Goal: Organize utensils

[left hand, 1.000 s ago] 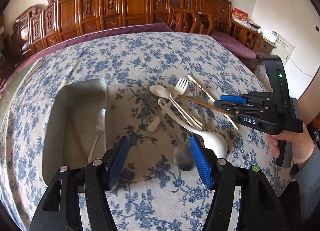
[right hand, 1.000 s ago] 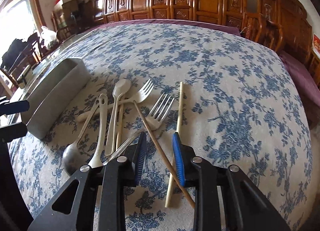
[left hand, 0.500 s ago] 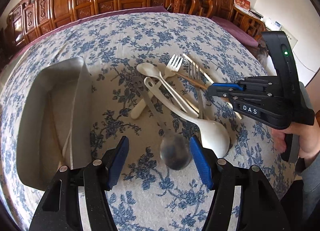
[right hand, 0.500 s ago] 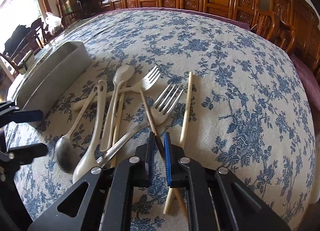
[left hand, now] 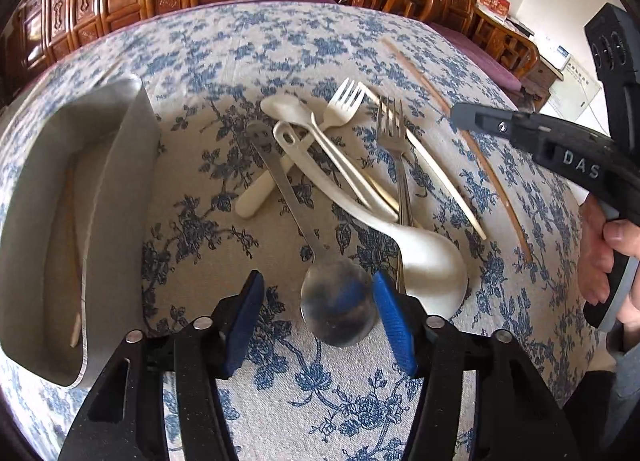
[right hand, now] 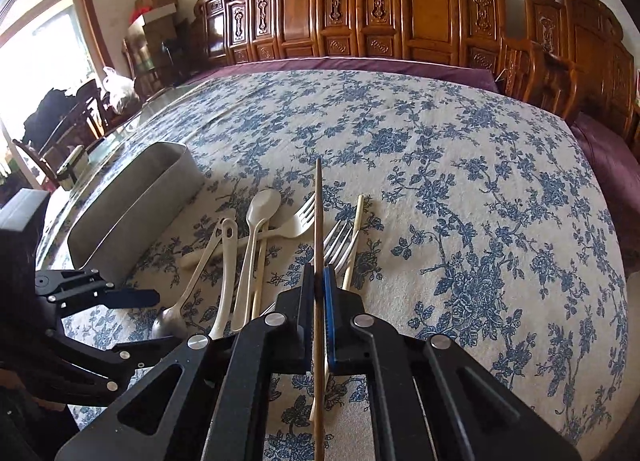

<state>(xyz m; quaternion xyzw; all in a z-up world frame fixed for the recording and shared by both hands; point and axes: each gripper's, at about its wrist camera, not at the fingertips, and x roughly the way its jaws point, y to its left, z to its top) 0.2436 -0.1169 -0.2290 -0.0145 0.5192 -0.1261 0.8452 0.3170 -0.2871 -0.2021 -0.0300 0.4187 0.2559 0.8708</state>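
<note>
— What has the right hand-held gripper (right hand: 319, 288) got?

— A thin brown wooden chopstick (right hand: 318, 221), pinched tight between the blue ribbed pads (right hand: 329, 293), jaws closed down on it. It sticks out forward over the pile and back past the jaws.

— And the pile?

— Lying on the counter (right hand: 460, 189), all crossed over each other: a pale chopstick (right hand: 354, 237), a steel fork (left hand: 394, 149), a cream plastic fork (left hand: 340, 111), a small cream spoon (left hand: 288, 111), a big cream ladle-shaped spoon (left hand: 424, 261) with a loop in its handle, and a matte steel spoon (left hand: 336, 301), its round bowl nearest the left side.

— The left hand-held gripper (left hand: 318, 321)?

— Spread wide, holding nothing. The steel spoon's bowl sits low between its blue pads, close against the right-hand one; I cannot tell if they touch.

— Any writing?

— "DAS" in pale letters on the black body of the right one, seen from the left camera. There's a red card on a far cabinet, too small to read.

— Where's the bin?

— A grey metal tray (left hand: 116, 197) with rounded corners, left of the pile; a wooden stick (left hand: 72, 221) lies inside. The cloth is cream with blue flowers, carved wooden chairs (right hand: 420, 9) behind.
</note>
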